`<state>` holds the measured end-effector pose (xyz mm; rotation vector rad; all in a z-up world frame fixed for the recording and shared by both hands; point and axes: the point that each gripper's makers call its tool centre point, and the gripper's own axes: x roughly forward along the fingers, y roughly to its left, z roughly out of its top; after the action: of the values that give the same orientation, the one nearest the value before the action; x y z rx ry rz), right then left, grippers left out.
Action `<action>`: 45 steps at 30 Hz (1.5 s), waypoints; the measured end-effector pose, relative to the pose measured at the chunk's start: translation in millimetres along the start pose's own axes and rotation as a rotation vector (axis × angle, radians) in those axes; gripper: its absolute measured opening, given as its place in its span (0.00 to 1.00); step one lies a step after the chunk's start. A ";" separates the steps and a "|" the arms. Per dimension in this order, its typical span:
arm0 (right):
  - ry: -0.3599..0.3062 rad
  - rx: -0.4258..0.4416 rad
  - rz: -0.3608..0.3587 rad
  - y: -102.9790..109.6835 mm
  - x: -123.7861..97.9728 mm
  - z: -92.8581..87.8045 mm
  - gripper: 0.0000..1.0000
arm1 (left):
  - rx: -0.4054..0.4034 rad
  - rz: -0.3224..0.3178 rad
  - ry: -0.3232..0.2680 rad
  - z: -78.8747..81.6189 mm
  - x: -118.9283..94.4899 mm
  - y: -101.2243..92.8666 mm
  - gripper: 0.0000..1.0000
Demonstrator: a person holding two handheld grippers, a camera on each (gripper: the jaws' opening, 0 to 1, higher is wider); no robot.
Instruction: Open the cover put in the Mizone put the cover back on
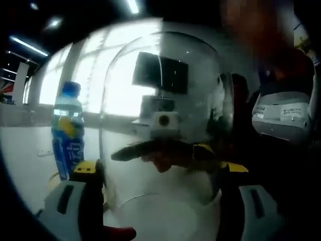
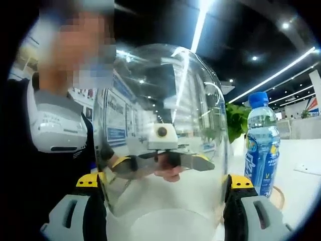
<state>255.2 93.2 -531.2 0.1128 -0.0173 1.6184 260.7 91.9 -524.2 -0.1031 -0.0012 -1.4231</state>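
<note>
Clear dome cover gripped between both grippers, Mizone bottle standing beside it.

In the left gripper view, the glass cover [image 1: 165,120] is clamped between the left gripper [image 1: 160,201] jaws; the Mizone bottle [image 1: 67,133] is seen left, on the white table [image 1: 25,160].
In the right gripper view, the cover [image 2: 165,135] is held by the right gripper [image 2: 165,201]; the bottle [image 2: 262,145] is seen right, a person [image 2: 55,130] behind.

Cover [image 1: 165,120]: clear, colourless glass dome. Mizone bottle [image 2: 262,145]: blue cap, pale translucent shoulder, blue label with yellow patch and white lettering. Left gripper [image 1: 160,201]: grey jaws tipped yellow over black. Right gripper [image 2: 163,206]: grey, black, yellow tips. Table [image 1: 25,160]: white.
</note>
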 end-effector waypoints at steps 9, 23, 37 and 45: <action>-0.001 0.000 0.027 7.8 -1.3 2.6 0.90 | 0.003 0.015 -0.022 1.6 3.3 -8.5 0.84; -0.021 -0.011 0.036 13.7 -3.6 9.0 0.90 | 0.016 0.036 -0.035 11.0 6.4 -13.5 0.85; -0.047 0.014 0.032 18.3 -14.3 27.9 0.90 | -0.003 0.040 -0.009 24.6 19.0 -19.5 0.85; -0.101 0.037 0.025 22.6 -15.2 63.1 0.90 | -0.025 0.044 -0.034 58.2 23.5 -25.2 0.85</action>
<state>237.3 71.8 -468.4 0.2237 -0.0667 1.6369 242.8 69.3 -463.0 -0.1474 -0.0090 -1.3773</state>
